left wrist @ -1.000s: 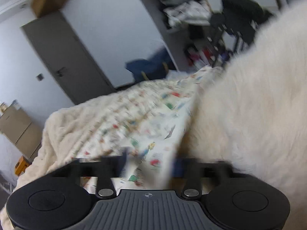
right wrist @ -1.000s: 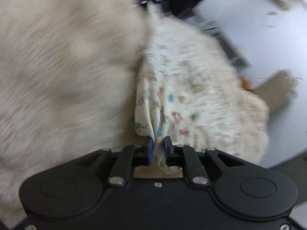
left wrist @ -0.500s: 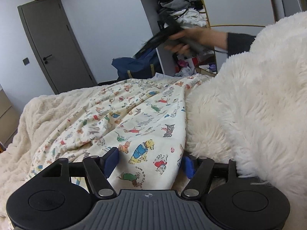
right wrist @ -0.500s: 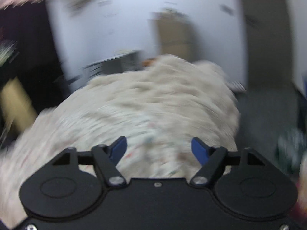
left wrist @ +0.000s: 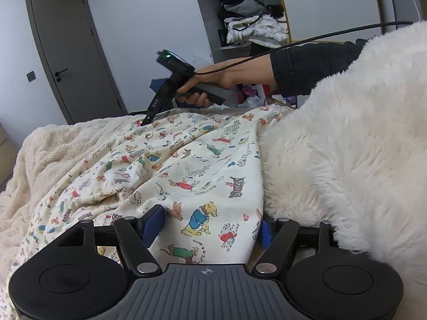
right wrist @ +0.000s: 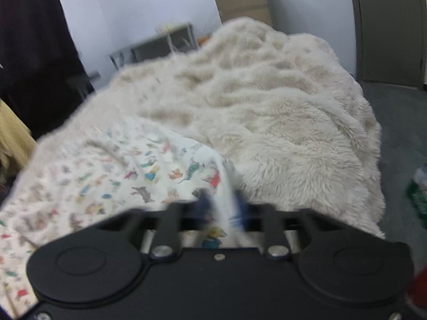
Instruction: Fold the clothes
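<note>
A cream garment printed with small colourful dogs [left wrist: 186, 165] lies spread on a fluffy cream blanket [left wrist: 66, 146]. My left gripper [left wrist: 209, 229] sits at the garment's near edge. Its jaws are opening, and the cloth lies loose between the blue pads [left wrist: 152, 224]. A hand in a dark sleeve holds my right gripper [left wrist: 148, 118], whose tip is down on the garment's far edge. In the right wrist view, which is blurred, the right gripper [right wrist: 222, 205] is closing. A raised fold of the garment [right wrist: 106, 176] is pinched between its pads.
A thick white furry blanket [left wrist: 347, 146] is heaped against the garment's right side. A grey door [left wrist: 69, 61] and open shelves stuffed with clothes [left wrist: 253, 18] stand behind the bed. The right wrist view shows grey floor [right wrist: 395, 122] past the blanket's edge [right wrist: 267, 106].
My right gripper let go of the garment's near edge, swung across to the far edge, opened wide and closed on a fold. My left gripper's jaws have spread a little.
</note>
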A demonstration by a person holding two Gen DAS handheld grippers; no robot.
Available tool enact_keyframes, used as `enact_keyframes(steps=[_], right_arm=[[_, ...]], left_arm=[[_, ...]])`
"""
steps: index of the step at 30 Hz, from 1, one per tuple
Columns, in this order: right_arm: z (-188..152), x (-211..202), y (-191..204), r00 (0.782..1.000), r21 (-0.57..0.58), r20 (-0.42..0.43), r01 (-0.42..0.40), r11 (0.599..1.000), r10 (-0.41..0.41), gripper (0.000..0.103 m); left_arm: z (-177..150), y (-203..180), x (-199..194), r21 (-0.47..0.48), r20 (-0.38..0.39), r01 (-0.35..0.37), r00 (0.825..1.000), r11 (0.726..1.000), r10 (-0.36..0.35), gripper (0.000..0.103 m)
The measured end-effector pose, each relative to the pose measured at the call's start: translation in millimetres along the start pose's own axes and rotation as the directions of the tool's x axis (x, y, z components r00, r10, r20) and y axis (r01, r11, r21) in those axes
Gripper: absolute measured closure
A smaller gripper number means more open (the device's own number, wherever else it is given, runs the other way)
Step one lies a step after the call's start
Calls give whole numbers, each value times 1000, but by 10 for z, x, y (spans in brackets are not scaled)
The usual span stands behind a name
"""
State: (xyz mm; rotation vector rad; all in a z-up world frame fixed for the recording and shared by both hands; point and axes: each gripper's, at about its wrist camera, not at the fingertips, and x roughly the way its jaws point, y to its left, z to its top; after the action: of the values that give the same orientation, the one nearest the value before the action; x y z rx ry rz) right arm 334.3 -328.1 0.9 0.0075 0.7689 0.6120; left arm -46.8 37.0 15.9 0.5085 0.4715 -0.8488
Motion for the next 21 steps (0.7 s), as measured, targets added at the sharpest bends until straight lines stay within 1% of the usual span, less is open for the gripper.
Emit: enact_keyframes(steps=[1,4,5,6,7,8,10,11,12,13,14,15,16,17,18,19,20,21], right_arm=[[41,-28,11,1000,5,17,24,1000,-24,95],[110,-153,-42,991,73,103,80,994,-88,97],[118,-200,-58,985,102,132,97,990,-110,97],[128,-214,-22,976,112,156,138,984,-154,97],[131,-196,64,963,96,167,199,975,-213,97],[133,-178,107,954,87,173,234,968,-246,97],[131,-62,203,953,27,126,273,962,-274,89],[145,-13,243,959,-11,96,268,963,-265,81],[158,3,271,961,-35,86,267,963,-263,71],[172,-13,284,958,-44,99,273,961,-268,64],[207,-47,284,960,-42,118,259,965,-252,49],[266,-100,273,967,-33,141,221,975,-214,41],[345,-124,267,975,-23,149,170,985,-165,40],[436,-102,286,983,-21,140,125,992,-121,39],[504,-61,323,987,-34,131,101,994,-96,36],[559,-11,360,990,-52,121,78,996,-71,34],[610,62,403,994,-71,102,55,996,-47,31],[658,159,452,997,-91,71,30,995,-24,31]], left_arm=[[-10,21,2,-10,4,5,1000,1000,-5,36],[-23,39,9,-24,10,7,1000,1000,-7,36],[-25,41,12,-26,12,7,1000,1000,-6,36],[-27,38,16,-27,12,6,1000,1000,-5,36],[-29,25,24,-26,12,3,1000,1000,-3,36],[-31,21,30,-25,11,1,1000,1000,-1,35],[-34,14,37,-25,9,-2,1000,1000,2,35],[-32,24,21,-30,6,-1,1000,1000,2,35],[-30,45,-4,-36,5,-2,1000,999,2,35],[-30,107,-63,-48,11,-5,1000,999,5,35],[-30,169,-122,-59,18,-7,1000,998,8,35],[-31,233,-177,-72,25,-9,1000,997,11,35],[-38,318,-229,-96,37,-8,999,995,11,33],[-57,456,-308,-141,57,-2,998,990,10,32],[-76,593,-386,-185,76,5,997,983,9,29],[-99,736,-466,-230,93,9,996,973,13,24],[-138,901,-550,-279,103,1,994,960,29,24],[-182,1053,-630,-327,111,-2,993,945,40,24]])
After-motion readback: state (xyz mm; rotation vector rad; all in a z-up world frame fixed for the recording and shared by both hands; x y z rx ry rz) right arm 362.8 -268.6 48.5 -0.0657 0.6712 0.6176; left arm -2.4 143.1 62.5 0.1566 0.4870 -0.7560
